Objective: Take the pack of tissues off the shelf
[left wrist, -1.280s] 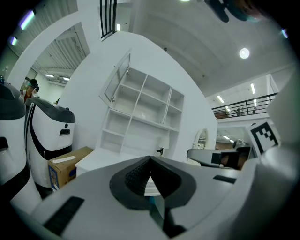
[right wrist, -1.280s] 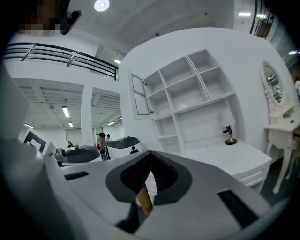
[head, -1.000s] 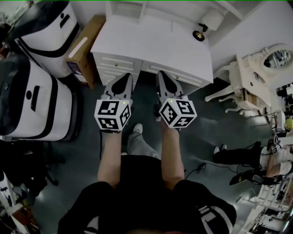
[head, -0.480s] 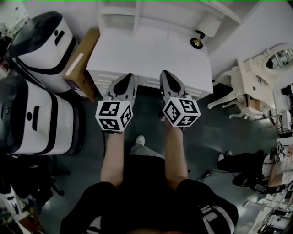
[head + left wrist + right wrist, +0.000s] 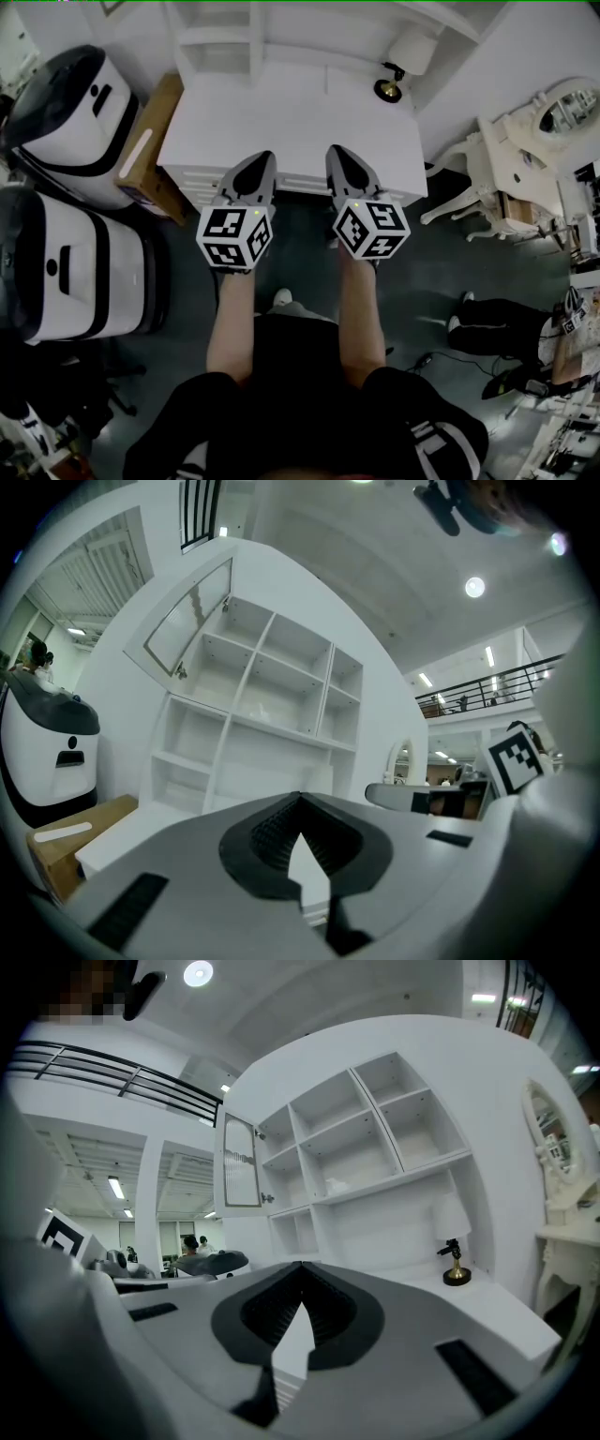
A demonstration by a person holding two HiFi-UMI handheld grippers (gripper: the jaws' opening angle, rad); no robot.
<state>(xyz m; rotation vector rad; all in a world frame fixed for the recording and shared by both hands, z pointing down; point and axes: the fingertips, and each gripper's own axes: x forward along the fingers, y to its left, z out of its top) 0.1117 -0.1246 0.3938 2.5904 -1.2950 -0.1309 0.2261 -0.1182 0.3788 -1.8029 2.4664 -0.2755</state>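
A white shelf unit [image 5: 248,37] stands at the back of a white desk [image 5: 281,117]. In the right gripper view a small pale pack, seemingly the tissues [image 5: 336,1185], lies in a middle compartment of the shelf [image 5: 361,1152]. The left gripper view shows the same pale pack [image 5: 265,701] faintly. My left gripper [image 5: 260,161] and right gripper [image 5: 338,155] are side by side over the desk's front edge, far below the pack. Both are shut with nothing between the jaws, as the left gripper [image 5: 300,799] and right gripper [image 5: 302,1266] show in their own views.
A brass-footed lamp with a white shade [image 5: 401,58] stands at the desk's back right corner. A cardboard box [image 5: 148,141] and two white-and-black machines [image 5: 70,112] stand left of the desk. White chair and mirror furniture [image 5: 525,141] stand on the right. A glass cabinet door [image 5: 187,621] hangs open.
The person has stepped toward the desk. Both grippers now reach over its front edge instead of in front of the drawers. Their jaws stay shut.
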